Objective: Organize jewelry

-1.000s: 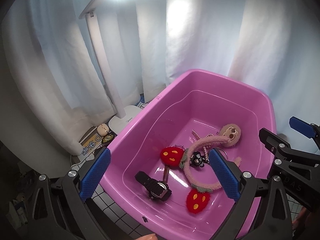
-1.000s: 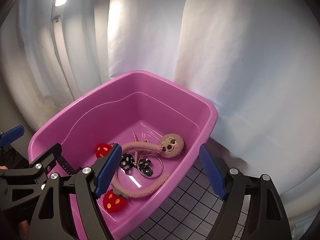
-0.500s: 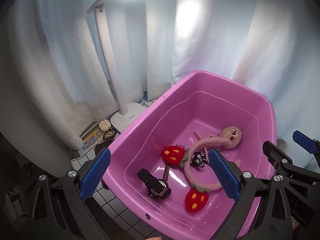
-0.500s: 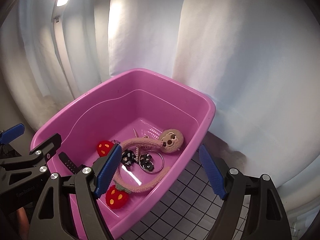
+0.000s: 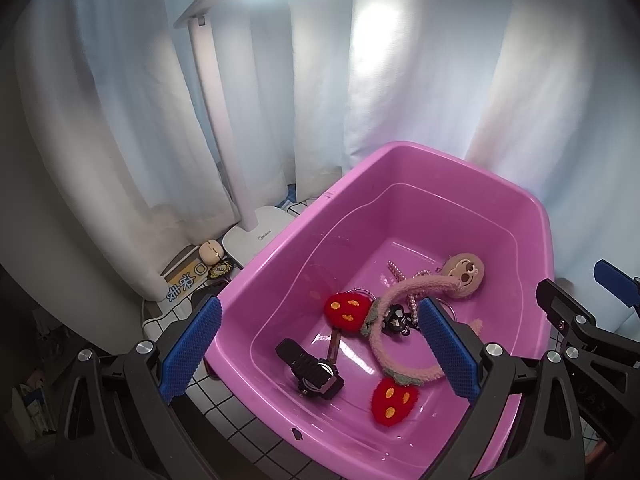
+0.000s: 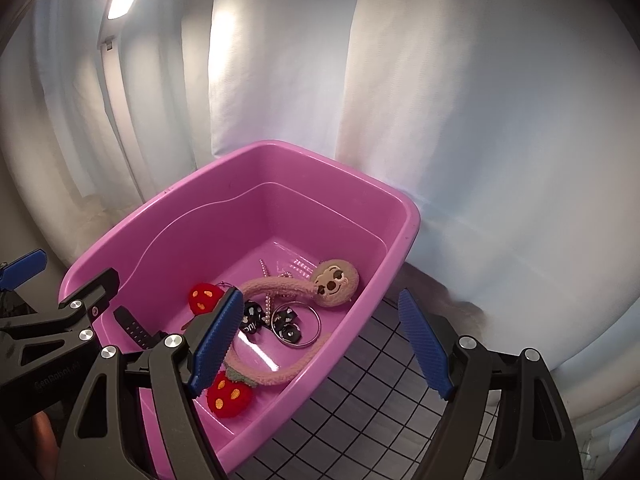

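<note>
A pink plastic tub (image 5: 352, 178) (image 6: 408, 224) stands on the gridded table. Inside lie a plush headband with a sloth face (image 5: 464, 274) (image 6: 334, 280) and red strawberry ends (image 5: 346, 312) (image 6: 230, 394), a black watch (image 5: 310, 370) (image 6: 132, 326), pearl strands (image 5: 394, 270), black spotted pieces (image 6: 252, 314) and a metal ring (image 6: 296, 322). My left gripper (image 5: 320, 350) is open and empty, held above the tub's near left side. My right gripper (image 6: 320, 342) is open and empty above the tub's right rim.
A white lamp (image 5: 248, 236) stands left of the tub, with a small box (image 5: 186, 278) and trinkets (image 5: 212, 250) beside its base. White curtains (image 6: 480, 120) hang close behind. The gridded tabletop (image 6: 380, 412) shows right of the tub.
Both grippers have drawn back and up from the tub, which now looks smaller and lower. Both stay open and empty. The jewelry has not moved.
</note>
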`<state>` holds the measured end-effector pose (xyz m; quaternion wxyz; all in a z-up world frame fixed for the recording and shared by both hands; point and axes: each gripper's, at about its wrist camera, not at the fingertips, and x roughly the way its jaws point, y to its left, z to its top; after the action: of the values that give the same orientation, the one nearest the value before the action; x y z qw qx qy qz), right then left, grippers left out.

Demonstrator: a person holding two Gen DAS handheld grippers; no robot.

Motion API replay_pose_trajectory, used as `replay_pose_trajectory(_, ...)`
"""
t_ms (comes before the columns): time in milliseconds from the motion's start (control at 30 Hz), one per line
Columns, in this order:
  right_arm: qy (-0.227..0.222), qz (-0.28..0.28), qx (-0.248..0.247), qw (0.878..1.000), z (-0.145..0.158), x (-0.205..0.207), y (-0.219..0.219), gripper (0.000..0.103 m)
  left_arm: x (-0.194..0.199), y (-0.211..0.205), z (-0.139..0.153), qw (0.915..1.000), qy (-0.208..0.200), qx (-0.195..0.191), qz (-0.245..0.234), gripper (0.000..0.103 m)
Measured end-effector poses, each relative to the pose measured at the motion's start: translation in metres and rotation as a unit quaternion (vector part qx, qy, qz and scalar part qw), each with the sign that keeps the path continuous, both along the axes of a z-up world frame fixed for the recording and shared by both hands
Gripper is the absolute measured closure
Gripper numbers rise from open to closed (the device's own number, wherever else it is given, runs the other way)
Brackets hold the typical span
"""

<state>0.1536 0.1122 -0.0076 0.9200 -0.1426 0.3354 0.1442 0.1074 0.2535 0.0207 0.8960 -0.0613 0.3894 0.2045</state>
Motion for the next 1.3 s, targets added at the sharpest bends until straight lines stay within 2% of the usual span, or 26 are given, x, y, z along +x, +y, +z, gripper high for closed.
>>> replay_pose_trajectory(1300,-0.004,0.002,-0.007,1.000,0.0022,-0.0042,0.0001,0.027,-0.0045,0.0015,-0.0003,1.0000,0.006,0.000,0.003,0.006)
